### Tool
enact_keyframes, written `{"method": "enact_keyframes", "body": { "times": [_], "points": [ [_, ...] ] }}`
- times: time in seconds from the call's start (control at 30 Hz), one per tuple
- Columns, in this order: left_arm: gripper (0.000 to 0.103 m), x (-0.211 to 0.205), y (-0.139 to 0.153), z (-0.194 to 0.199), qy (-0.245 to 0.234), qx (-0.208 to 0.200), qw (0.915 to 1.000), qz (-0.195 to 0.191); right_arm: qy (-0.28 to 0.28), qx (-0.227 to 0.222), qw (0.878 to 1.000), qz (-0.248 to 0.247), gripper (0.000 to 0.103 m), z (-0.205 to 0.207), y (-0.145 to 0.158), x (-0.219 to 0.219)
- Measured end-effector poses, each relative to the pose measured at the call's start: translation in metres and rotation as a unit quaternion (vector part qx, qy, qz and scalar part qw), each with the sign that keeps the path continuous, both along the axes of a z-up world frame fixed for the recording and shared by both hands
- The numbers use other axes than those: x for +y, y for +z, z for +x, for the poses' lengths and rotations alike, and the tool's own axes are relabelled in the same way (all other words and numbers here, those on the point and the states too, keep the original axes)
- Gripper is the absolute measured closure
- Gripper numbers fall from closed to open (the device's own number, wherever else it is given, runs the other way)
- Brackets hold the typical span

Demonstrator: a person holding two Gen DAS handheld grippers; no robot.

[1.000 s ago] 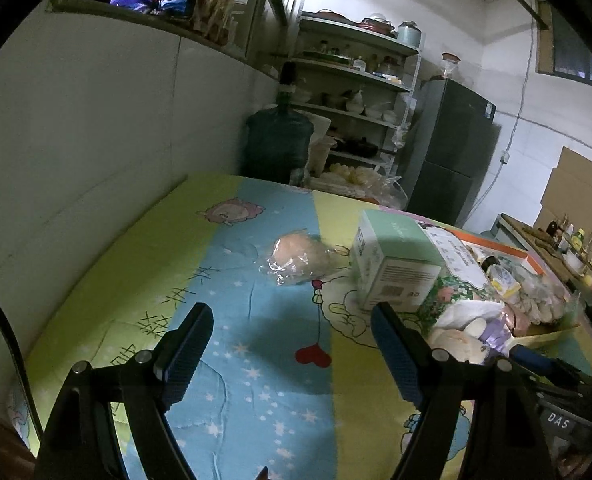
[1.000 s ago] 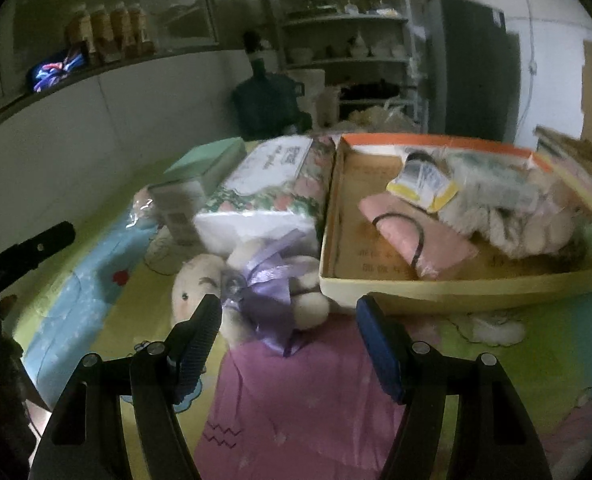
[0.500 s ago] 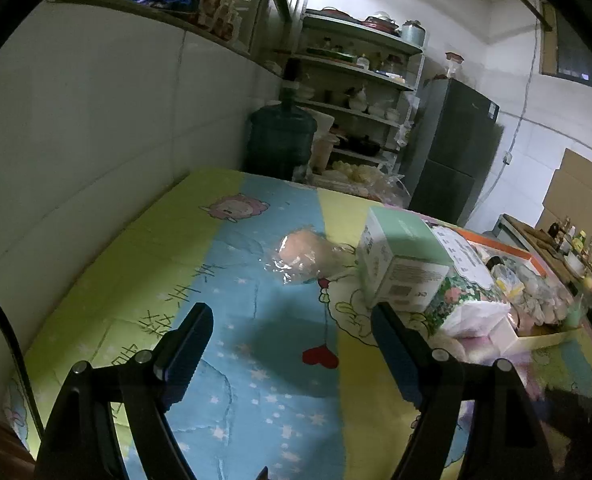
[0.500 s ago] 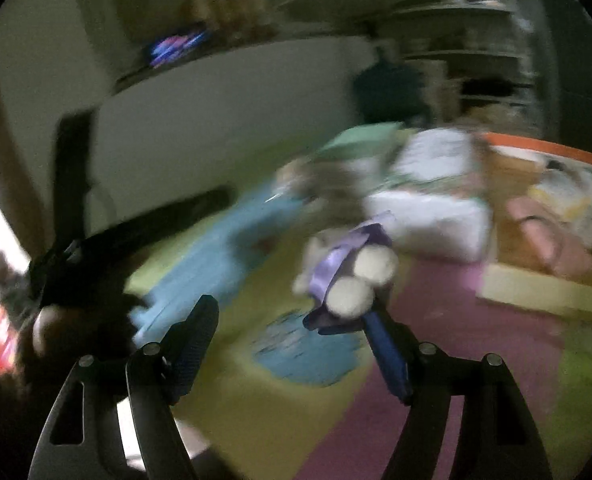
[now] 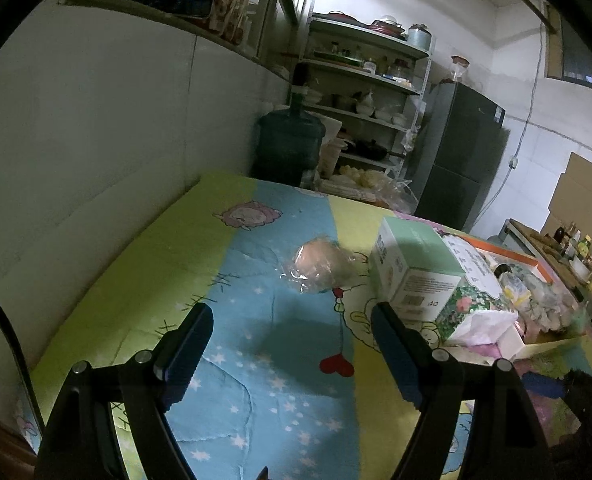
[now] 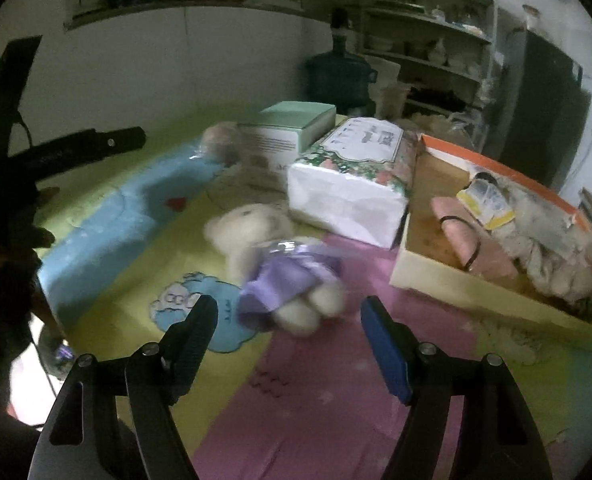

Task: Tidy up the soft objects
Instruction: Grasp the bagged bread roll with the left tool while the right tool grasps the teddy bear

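A cream plush bear in a purple dress (image 6: 284, 276) lies blurred on the cartoon sheet, its feet toward my right gripper (image 6: 289, 306). That gripper is open, its fingers apart on either side of the bear's feet, not pressing on them. A cardboard tray (image 6: 436, 276) at the right holds a pink cloth (image 6: 468, 240) and a fluffy grey item (image 6: 544, 256). My left gripper (image 5: 290, 312) hangs open over the blue stripe with nothing between its fingers. Ahead of it lies a peach soft thing in clear plastic (image 5: 320, 266).
A green and white box (image 5: 412, 268) and a floral tissue pack (image 5: 476, 300) stand between the bagged item and the tray. A white wall runs along the sheet's left side. A water jug (image 5: 290, 144), shelves and a dark fridge stand behind. A person's dark sleeve fills the right wrist view's left edge.
The bear has left its spot against the tissue pack and tray and now lies nearer, at my right gripper's fingertips. The right view swung left, then rolled back. The left gripper stayed put.
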State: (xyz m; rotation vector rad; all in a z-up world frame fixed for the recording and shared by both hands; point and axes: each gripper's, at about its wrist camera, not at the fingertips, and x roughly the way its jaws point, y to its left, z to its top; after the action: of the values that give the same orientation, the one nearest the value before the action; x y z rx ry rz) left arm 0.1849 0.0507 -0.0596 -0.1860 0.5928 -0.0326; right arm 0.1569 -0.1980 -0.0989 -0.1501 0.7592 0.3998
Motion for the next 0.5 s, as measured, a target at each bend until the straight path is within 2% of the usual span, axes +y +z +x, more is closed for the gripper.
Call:
{"method": "enact_keyframes", "body": {
  "times": [0.17, 0.27, 0.37, 0.4, 0.43, 0.5],
  "points": [
    [0.022, 0.002, 0.002, 0.006, -0.012, -0.004, 0.9999, 0.007, 0.048, -0.004, 0.999, -0.01, 0.025, 0.019, -0.001, 0.009],
    [0.022, 0.001, 0.003, 0.018, -0.041, 0.003, 0.9989, 0.025, 0.077, 0.003, 0.997, -0.003, 0.025, 0.03, -0.005, 0.016],
    [0.022, -0.004, 0.005, 0.032, -0.076, 0.008, 0.9958, 0.051, 0.084, 0.009, 0.996, -0.009, 0.025, 0.034, -0.009, 0.022],
    [0.022, -0.004, 0.007, 0.039, -0.093, 0.006, 0.9938, 0.06, 0.082, 0.01, 0.997, -0.01, 0.029, 0.034, -0.01, 0.022],
    [0.022, -0.006, 0.008, 0.045, -0.102, 0.005, 0.9926, 0.067, 0.076, 0.011, 0.997, -0.011, 0.051, 0.035, -0.011, 0.022],
    [0.022, -0.006, 0.01, 0.06, -0.119, -0.001, 0.9894, 0.083, 0.071, 0.01, 0.997, -0.004, 0.053, 0.034, -0.01, 0.021]
  ]
}}
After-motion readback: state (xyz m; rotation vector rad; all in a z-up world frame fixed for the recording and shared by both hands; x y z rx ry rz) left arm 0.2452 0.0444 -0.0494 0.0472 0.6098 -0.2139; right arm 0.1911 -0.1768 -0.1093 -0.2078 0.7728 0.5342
